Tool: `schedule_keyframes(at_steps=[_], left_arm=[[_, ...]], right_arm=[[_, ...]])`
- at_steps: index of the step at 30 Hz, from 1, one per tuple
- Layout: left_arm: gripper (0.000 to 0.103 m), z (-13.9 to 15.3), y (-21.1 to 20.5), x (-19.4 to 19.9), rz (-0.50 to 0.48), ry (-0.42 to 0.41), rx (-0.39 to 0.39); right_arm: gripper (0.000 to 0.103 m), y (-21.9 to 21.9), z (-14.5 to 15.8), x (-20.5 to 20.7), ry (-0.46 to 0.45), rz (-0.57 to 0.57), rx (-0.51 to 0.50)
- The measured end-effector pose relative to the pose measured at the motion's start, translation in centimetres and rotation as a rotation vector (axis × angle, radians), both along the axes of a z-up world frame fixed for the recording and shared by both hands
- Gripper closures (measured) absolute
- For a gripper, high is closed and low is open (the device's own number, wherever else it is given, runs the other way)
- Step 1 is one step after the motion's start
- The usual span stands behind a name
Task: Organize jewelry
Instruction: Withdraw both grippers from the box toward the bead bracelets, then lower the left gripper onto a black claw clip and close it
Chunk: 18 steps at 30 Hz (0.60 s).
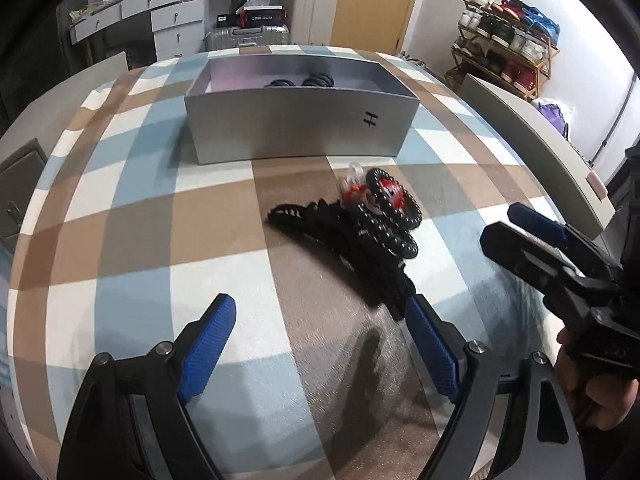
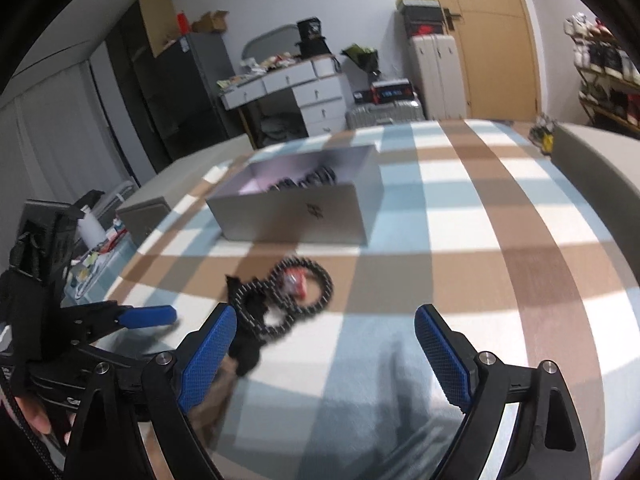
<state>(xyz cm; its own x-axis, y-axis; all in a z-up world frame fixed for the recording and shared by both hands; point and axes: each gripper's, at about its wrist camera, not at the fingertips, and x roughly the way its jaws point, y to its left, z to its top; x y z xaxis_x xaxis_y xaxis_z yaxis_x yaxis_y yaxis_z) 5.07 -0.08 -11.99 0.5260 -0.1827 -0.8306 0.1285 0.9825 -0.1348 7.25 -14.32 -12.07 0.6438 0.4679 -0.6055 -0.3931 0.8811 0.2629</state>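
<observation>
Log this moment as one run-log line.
left gripper: open, empty | right gripper: open, empty | bead bracelets and black hair claw: on checked cloth | silver box: open, holds dark bracelets

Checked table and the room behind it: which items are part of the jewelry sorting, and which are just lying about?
Job:
- black bead bracelets
- red-and-clear piece
- black hair claw
- grey box, dark bracelets inside
- left gripper, right gripper, both open

Lying about:
- shoe rack
- suitcases
- white drawers

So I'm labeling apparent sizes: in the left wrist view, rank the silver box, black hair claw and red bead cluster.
1. silver box, though farthest
2. black hair claw
3. red bead cluster, clearly smallest
</observation>
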Motion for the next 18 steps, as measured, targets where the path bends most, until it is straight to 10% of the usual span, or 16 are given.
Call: schedule_keyframes(at_steps=[16,18], left_arm=[[0.020,0.5,-0.7,2.3,-0.064,0.000,-0.101],[0.036,0.3,-0.6,2.4,-0.085,0.008,-0.107]], right_arm=[[0.012,-1.1,0.3,-0.6,0.002,-0.026,0.019],[0.012,-1.2,0.3,-0.6,0.005,-0.026,0.023]])
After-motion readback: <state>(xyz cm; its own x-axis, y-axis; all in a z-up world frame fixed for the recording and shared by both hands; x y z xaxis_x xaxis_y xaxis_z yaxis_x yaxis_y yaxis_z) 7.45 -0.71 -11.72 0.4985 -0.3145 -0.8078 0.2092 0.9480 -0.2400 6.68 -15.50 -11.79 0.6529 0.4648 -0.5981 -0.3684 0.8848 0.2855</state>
